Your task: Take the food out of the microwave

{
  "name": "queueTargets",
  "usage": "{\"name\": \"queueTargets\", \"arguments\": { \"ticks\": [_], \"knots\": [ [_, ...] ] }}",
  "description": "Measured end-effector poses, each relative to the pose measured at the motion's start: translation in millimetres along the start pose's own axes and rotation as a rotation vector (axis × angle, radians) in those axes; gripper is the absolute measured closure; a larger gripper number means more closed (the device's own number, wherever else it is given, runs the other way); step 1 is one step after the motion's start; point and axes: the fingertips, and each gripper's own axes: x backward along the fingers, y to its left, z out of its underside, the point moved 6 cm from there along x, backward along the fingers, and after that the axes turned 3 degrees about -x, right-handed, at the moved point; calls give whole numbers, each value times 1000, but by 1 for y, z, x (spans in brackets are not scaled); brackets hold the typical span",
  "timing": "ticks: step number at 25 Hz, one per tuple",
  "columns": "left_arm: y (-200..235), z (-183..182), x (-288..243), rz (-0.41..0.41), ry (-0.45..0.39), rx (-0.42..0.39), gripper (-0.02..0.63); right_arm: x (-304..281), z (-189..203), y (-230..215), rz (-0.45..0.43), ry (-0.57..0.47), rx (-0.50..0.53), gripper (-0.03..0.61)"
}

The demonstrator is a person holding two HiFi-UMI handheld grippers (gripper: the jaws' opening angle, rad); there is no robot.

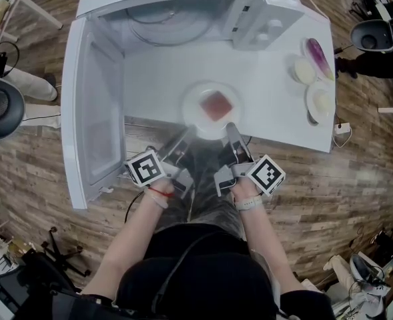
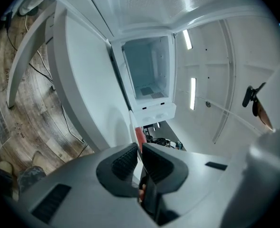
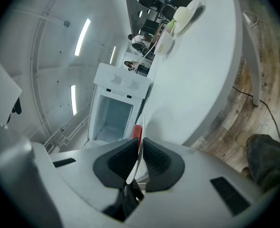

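Head view: boxy white microwave (image 1: 183, 9) stands with its door open and no food visible inside. The round white plate (image 1: 193, 112) carrying a square reddish slab of food (image 1: 216, 105) is out, over the front of the white table (image 1: 276, 92). Left gripper view: left gripper (image 2: 140, 159) is nearly closed, pinching the plate rim. Right gripper view: right gripper (image 3: 140, 158) likewise clamps the rim. Removal looks done; setting the plate down and letting go probably remain.

The left tongs (image 2: 140, 151) pinch the rim of a white plate (image 2: 132, 123) bearing red food (image 2: 139, 136); the open microwave (image 2: 149, 77) stands beyond.
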Motion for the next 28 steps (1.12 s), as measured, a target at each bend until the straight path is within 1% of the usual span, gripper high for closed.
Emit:
{"name": "queueTargets", "arguments": {
  "ticks": [3, 6, 12, 15, 17, 19, 21, 23, 26, 28],
  "knots": [
    [2, 1, -2, 6, 6, -13, 580, 0, 1, -6, 5, 3, -3, 531],
    [9, 5, 0, -11, 8, -2, 580, 1, 3, -11, 7, 2, -14, 531],
    [13, 10, 1, -8, 18, -14, 580, 3, 8, -19, 16, 4, -28, 531],
    [20, 12, 2, -36, 25, -5, 580, 3, 8, -24, 22, 10, -29, 531],
    [22, 13, 2, -39, 26, -4, 580, 3, 9, -27, 26, 12, -30, 531],
    [22, 12, 2, -27, 26, -23, 580, 2, 9, -28, 23, 13, -29, 532],
    [24, 10, 2, -18, 26, -60, 580, 1, 11, -28, 16, 13, -36, 531],
    [25, 9, 3, -24, 25, -71, 580, 1, 11, -29, 18, 15, -36, 531],
    [24, 12, 2, -21, 25, -42, 580, 1, 11, -31, 20, 20, -24, 531],
    [26, 13, 2, -36, 28, -21, 580, 1, 11, -32, 18, 22, -23, 531]
  ]
}}
